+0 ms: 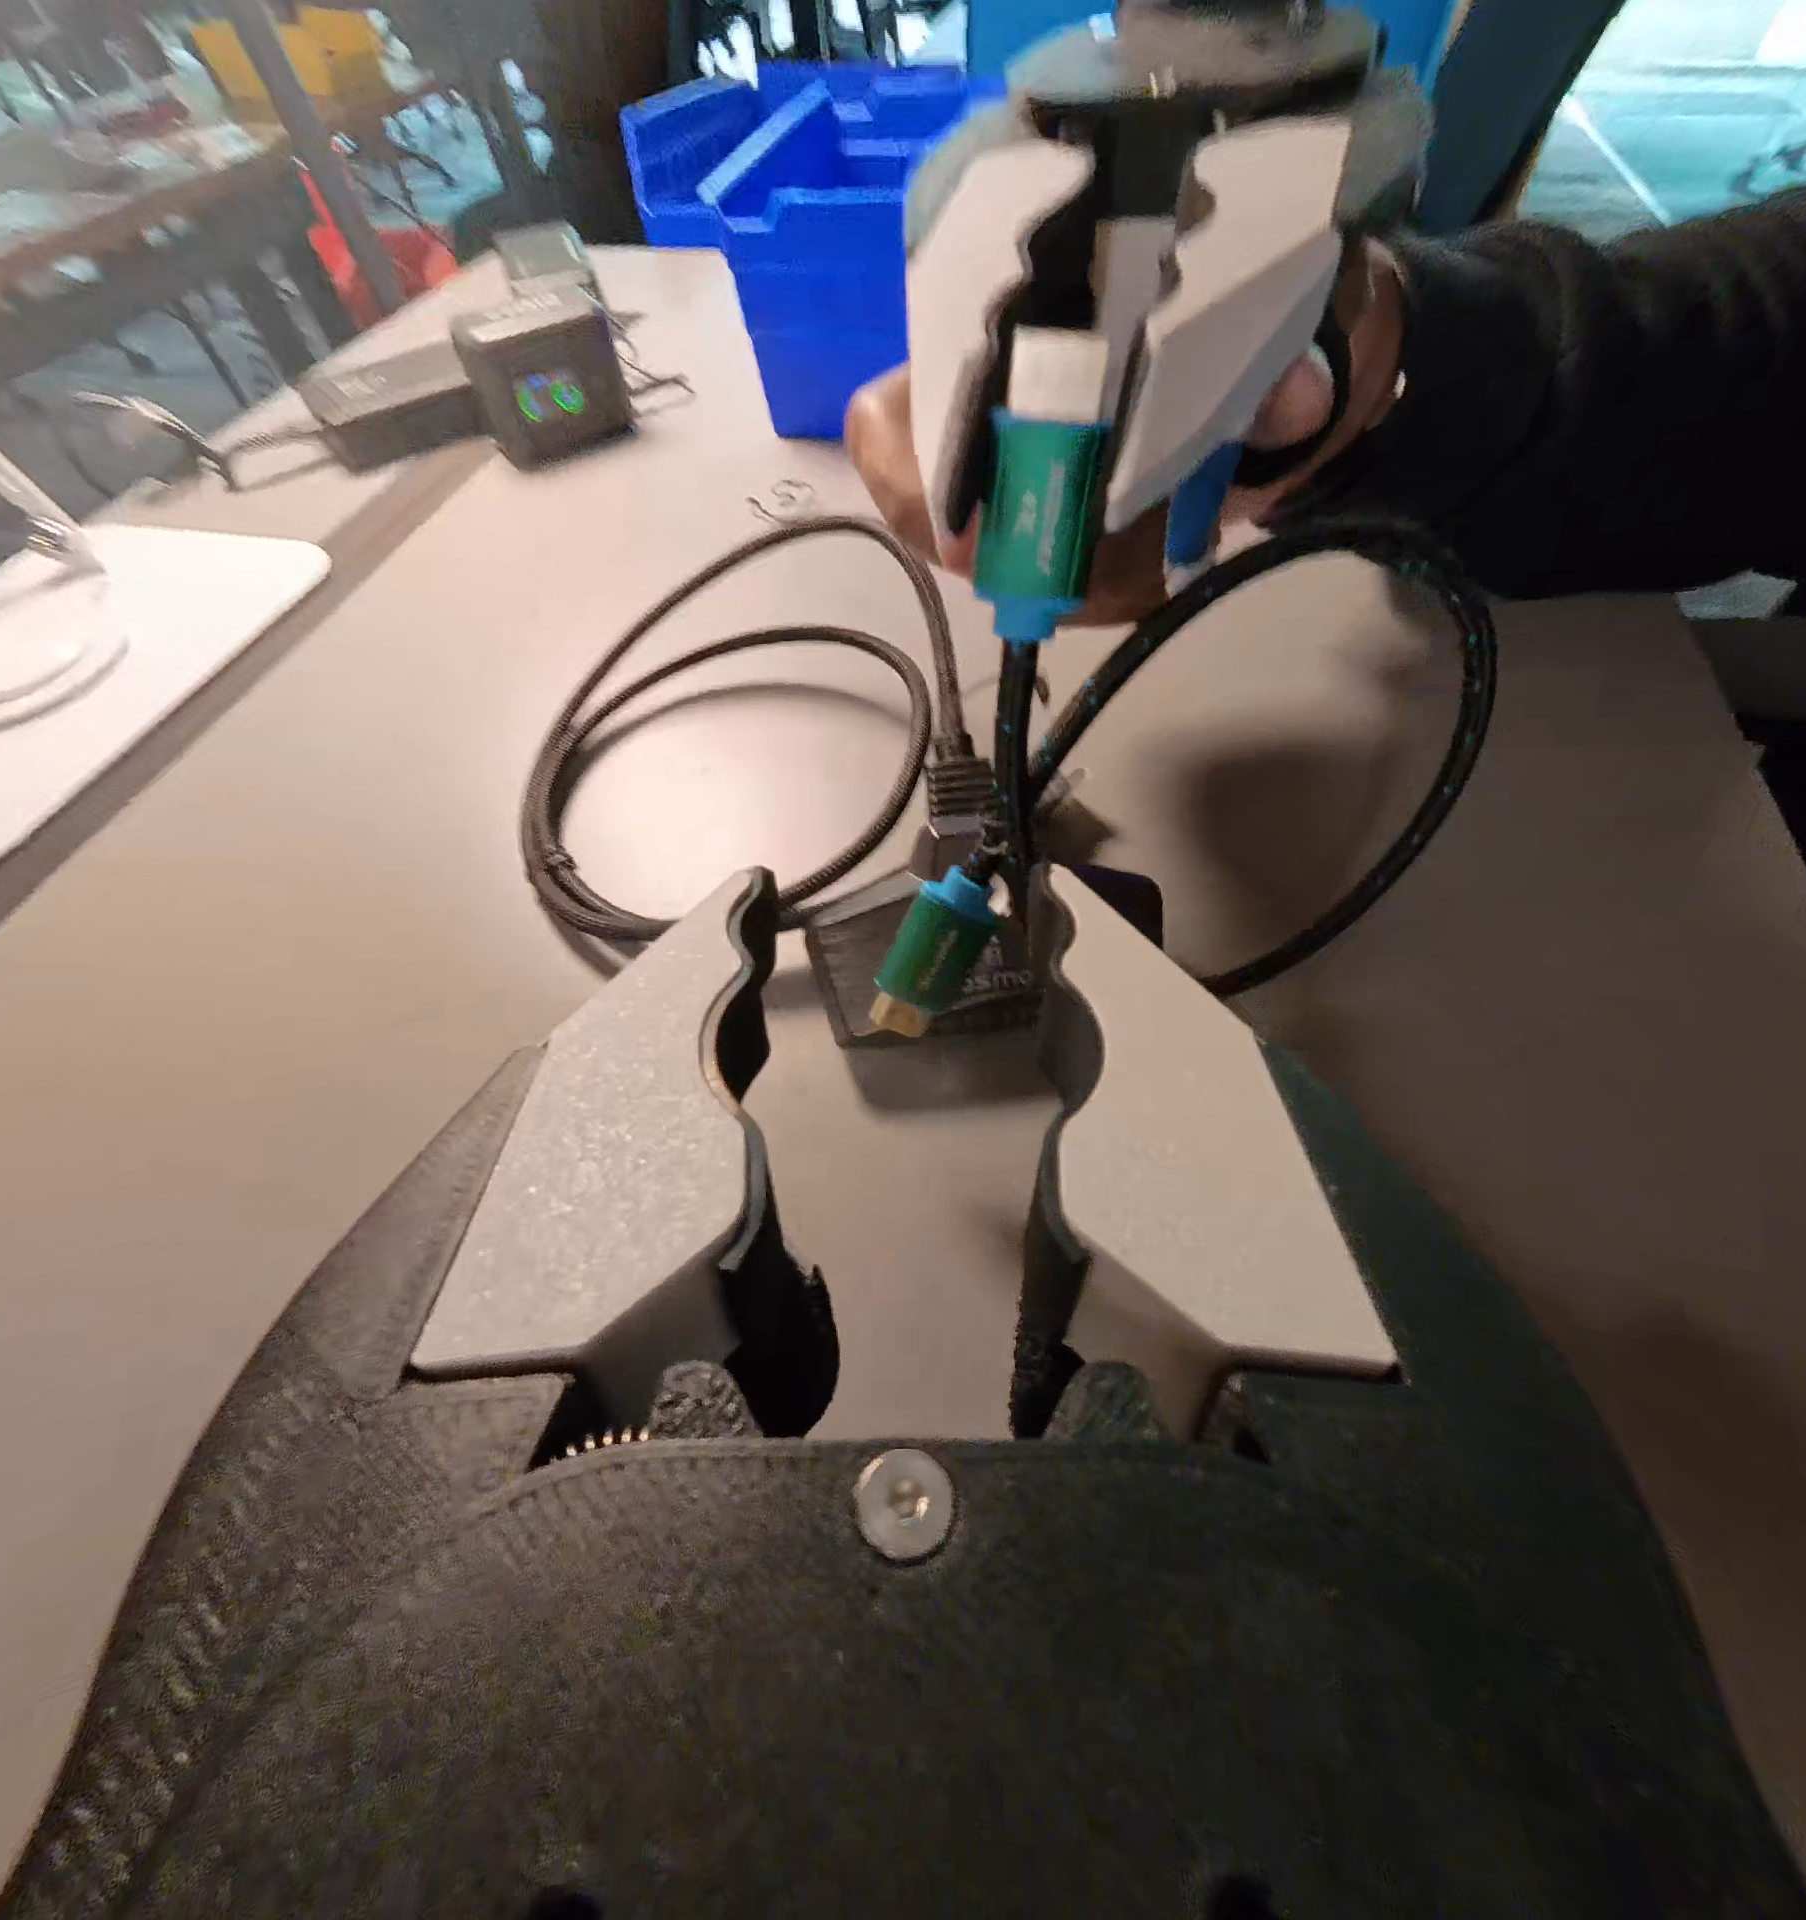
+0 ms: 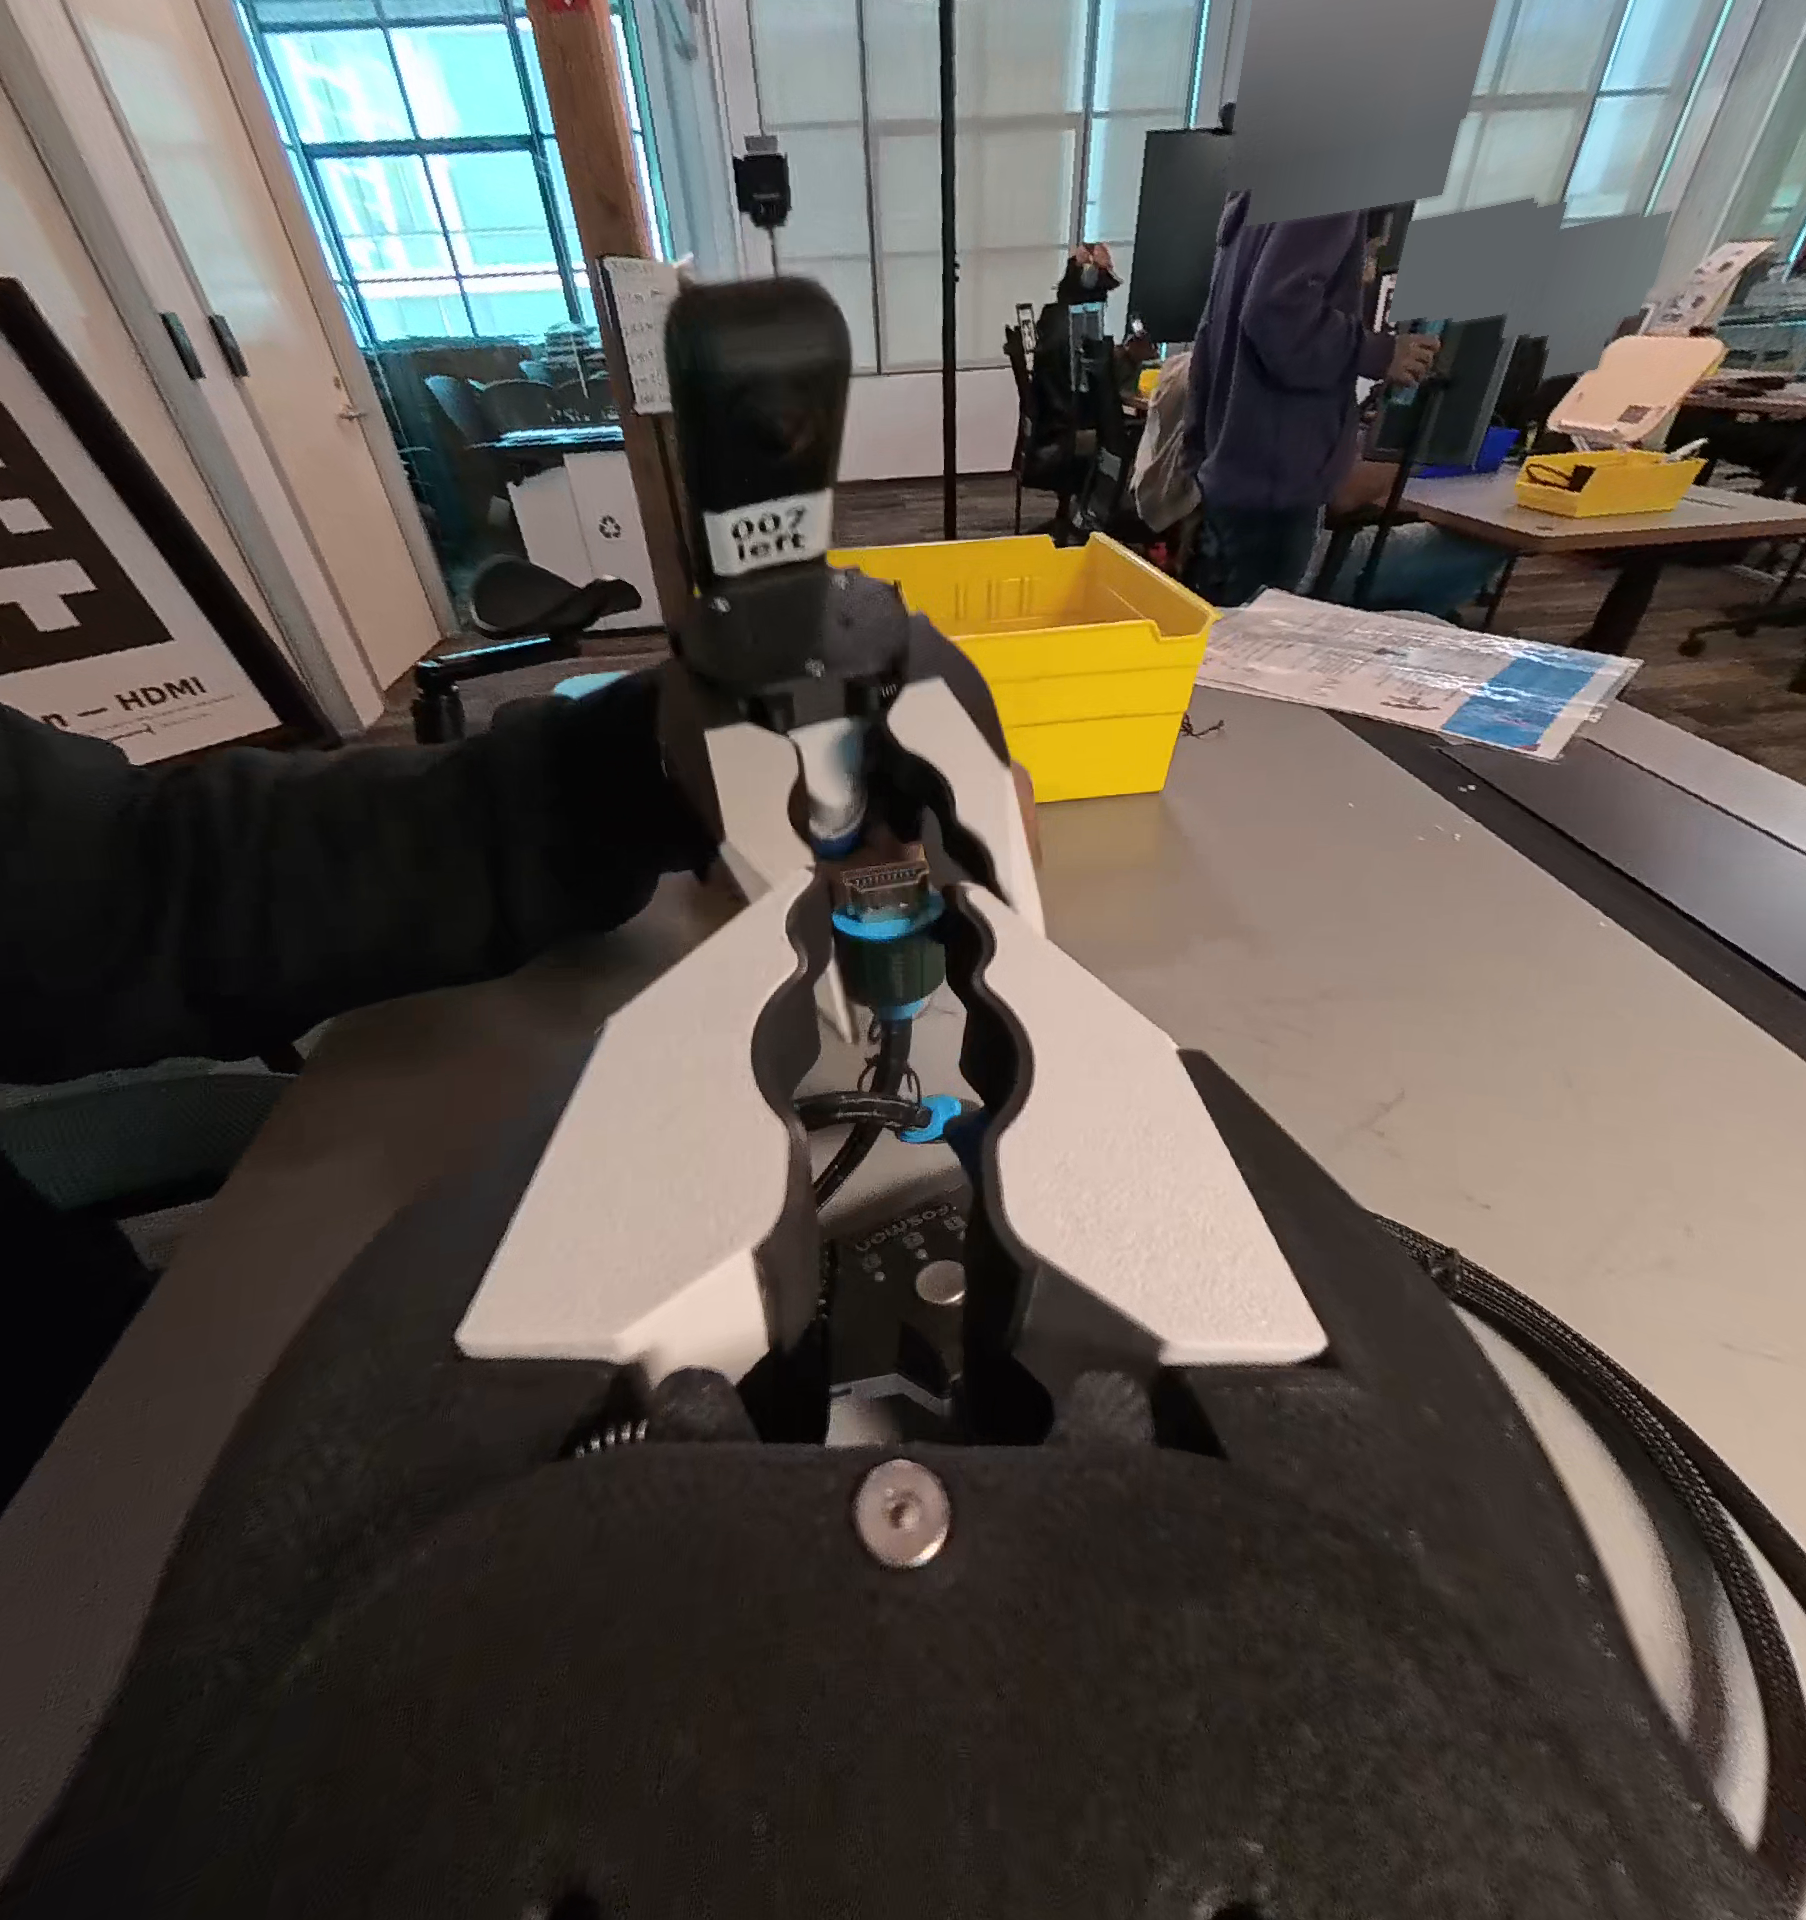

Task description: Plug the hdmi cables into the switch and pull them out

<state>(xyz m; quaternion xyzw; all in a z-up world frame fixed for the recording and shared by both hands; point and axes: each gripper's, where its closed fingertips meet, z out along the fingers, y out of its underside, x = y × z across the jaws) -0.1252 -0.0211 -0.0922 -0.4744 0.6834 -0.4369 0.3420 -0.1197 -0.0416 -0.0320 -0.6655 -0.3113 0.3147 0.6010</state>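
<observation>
Above the grey desk (image 1: 255,935), right gripper (image 1: 1050,488) clamps a green-shelled HDMI plug (image 1: 1039,509); left gripper (image 1: 904,935) gapes empty (square plug to the black switch (image 1: 940,987) before pushing).

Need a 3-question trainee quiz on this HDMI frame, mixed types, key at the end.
1. True or false: the left gripper is shut on a plug.
2. In the left wrist view, which bin stands behind the right gripper? A yellow, B blue, C red.
3. Fill in: the loose green plug lies on the ___.
Key:
1. False. Its jaws are open and empty; the held plug is in the right gripper.
2. B, the blue bin.
3. switch.
</observation>
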